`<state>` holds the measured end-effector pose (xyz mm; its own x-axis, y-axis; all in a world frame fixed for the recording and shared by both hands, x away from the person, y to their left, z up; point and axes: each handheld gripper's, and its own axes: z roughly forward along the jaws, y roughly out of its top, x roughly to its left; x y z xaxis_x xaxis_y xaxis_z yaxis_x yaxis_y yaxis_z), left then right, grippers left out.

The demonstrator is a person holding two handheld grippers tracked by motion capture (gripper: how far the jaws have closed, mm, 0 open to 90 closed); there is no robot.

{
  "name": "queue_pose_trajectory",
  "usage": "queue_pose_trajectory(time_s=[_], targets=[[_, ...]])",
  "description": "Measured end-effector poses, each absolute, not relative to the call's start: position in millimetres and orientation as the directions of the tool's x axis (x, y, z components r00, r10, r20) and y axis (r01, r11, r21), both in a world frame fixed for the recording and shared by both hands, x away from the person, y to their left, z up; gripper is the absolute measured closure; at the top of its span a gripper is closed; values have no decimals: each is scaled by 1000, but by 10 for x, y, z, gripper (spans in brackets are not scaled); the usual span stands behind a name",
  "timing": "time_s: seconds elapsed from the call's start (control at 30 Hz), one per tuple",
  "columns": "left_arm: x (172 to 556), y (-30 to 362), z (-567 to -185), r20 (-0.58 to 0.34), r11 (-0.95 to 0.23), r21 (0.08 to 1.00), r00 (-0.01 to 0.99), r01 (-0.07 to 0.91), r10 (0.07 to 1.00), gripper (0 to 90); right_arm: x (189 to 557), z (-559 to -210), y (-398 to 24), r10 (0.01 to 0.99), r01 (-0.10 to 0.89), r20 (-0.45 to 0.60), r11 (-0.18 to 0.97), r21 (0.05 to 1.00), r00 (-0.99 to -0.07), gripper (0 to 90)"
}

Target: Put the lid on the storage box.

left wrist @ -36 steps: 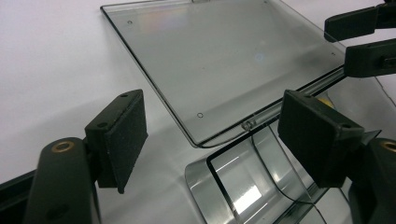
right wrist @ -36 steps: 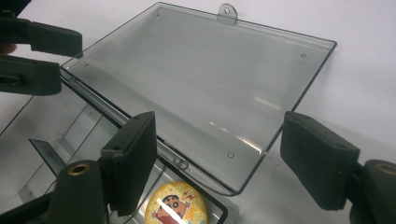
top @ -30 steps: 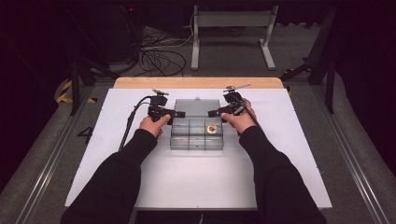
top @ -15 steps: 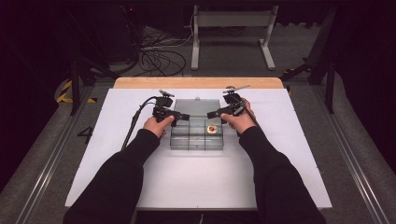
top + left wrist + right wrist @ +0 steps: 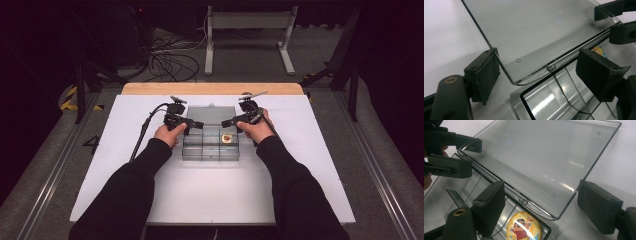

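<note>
The white table [image 5: 125, 180] carries a clear compartment box [image 5: 210, 150] at its centre. The clear hinged lid [image 5: 536, 32] is laid open flat behind the box. A cartoon badge [image 5: 523, 228] is seated in the far right compartment. The left gripper [image 5: 196, 125] and right gripper [image 5: 226, 122] are held spread at the lid's hinge corners, with nothing gripped.

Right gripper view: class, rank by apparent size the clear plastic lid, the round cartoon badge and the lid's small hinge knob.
1. Clear plastic lid, largest.
2. Round cartoon badge, partly cut off at the bottom edge.
3. Hinge knob, smallest.
</note>
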<state>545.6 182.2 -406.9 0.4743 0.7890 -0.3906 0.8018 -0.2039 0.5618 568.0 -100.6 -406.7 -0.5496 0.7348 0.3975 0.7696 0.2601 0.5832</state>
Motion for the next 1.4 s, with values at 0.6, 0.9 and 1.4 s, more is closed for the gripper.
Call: queue_pose_trajectory(time_s=[0.6,0.9,1.4], targets=[[5422,1856,-3944,-361,-201,614,498,763,788,236,5644,-3917,-1064,732,731,377,237,640,-567,312],[5388,1859,-3895,-357,-196,631,506,750,785,240,5613,-3853,-1074,736,711,348,250,657,-580,359],[5343,1875,-3816,-336,-197,662,521,723,784,241,5564,-3760,-1090,731,689,331,256,678,-597,388]])
